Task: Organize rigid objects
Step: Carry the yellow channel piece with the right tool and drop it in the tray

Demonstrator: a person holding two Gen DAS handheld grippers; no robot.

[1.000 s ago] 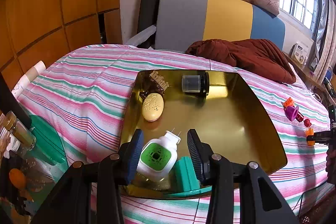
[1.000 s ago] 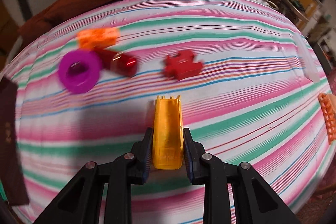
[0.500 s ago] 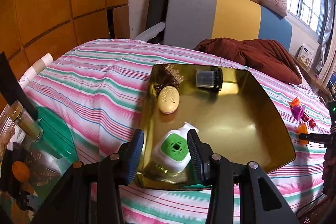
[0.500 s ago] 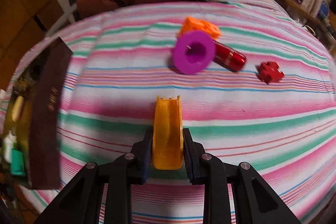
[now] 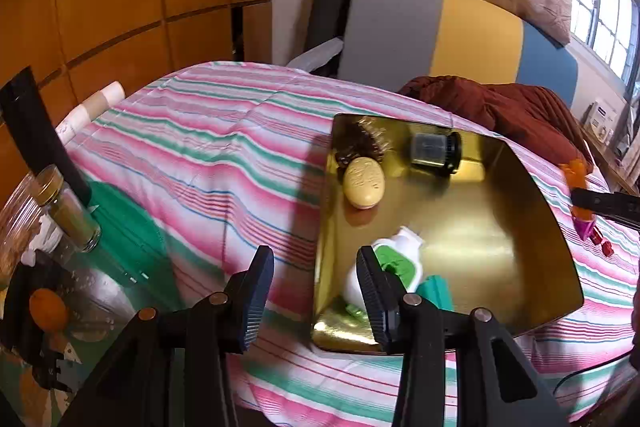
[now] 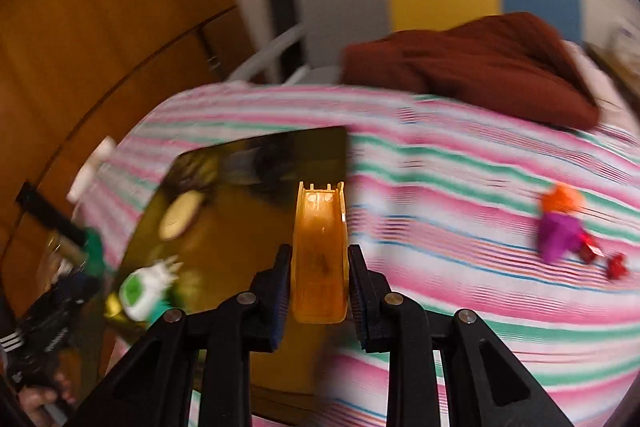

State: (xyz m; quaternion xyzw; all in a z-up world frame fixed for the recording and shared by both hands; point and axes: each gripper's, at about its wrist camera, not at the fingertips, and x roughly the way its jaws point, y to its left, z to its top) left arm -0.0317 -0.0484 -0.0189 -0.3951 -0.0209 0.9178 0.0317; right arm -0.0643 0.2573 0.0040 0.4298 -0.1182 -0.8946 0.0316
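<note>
Right gripper (image 6: 316,287): fingers clamped on orange piece (image 6: 319,251) — low centre of right view, over tray (image 6: 240,227) edge.
Left gripper (image 5: 316,293): fingers half-spread, holding nothing, at lower centre beside tray (image 5: 500,267).
Risk: release too near tray rim — piece could tip onto bed (image 6: 460,195); could also knock plug-in (image 6: 142,291).
Writing: none legible — soap (image 5: 364,182) embossing too blurred.

My left gripper (image 5: 316,293) is showing black arms, silver screws and blue ribbed pads (image 5: 256,295) — my right gripper (image 6: 318,289) is looking identical beside it.
</note>
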